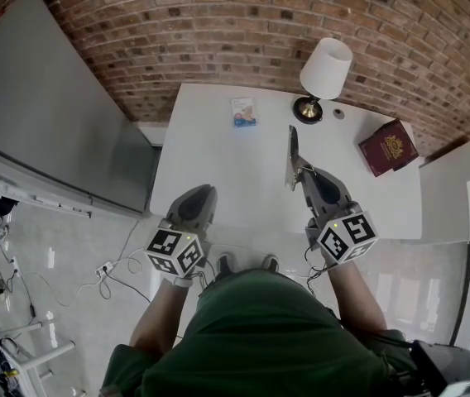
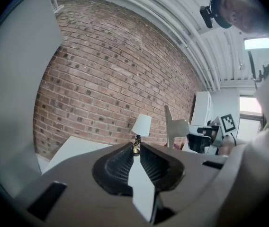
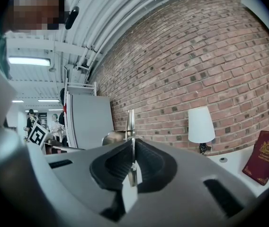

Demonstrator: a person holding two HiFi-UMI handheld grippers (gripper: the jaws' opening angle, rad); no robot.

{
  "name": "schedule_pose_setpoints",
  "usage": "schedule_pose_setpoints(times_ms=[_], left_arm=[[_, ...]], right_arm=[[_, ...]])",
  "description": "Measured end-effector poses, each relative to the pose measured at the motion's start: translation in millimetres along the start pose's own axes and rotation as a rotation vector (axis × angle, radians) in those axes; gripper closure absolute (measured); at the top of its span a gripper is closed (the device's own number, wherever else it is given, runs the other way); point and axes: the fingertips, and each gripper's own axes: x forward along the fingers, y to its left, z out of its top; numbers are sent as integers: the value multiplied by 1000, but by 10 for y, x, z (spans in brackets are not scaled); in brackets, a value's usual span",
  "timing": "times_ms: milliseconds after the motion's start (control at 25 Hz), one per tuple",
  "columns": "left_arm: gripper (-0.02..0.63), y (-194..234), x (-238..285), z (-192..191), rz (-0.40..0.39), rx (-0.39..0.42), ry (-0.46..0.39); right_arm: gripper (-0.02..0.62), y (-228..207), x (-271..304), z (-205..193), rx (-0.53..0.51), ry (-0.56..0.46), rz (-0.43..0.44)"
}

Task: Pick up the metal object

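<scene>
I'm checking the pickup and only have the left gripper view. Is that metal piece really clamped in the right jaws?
Observer: Yes. The right gripper view shows the right gripper with its jaws closed on the thin metal piece, which stands upright.
Operator: What else is on the table?
Observer: The head view shows a dark red booklet lying near the far right corner of the white table.
Operator: Anything on the left side?
Observer: A small blue-and-white card lies flat near the far edge, left of the table lamp.
</scene>
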Motion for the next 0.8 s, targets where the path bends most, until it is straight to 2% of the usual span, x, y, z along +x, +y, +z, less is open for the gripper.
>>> schedule_pose_setpoints(times_ms=[800], left_arm=[[568, 32, -9, -46, 13, -17, 3]], right_arm=[[589, -42, 11, -47, 12, 5, -1]])
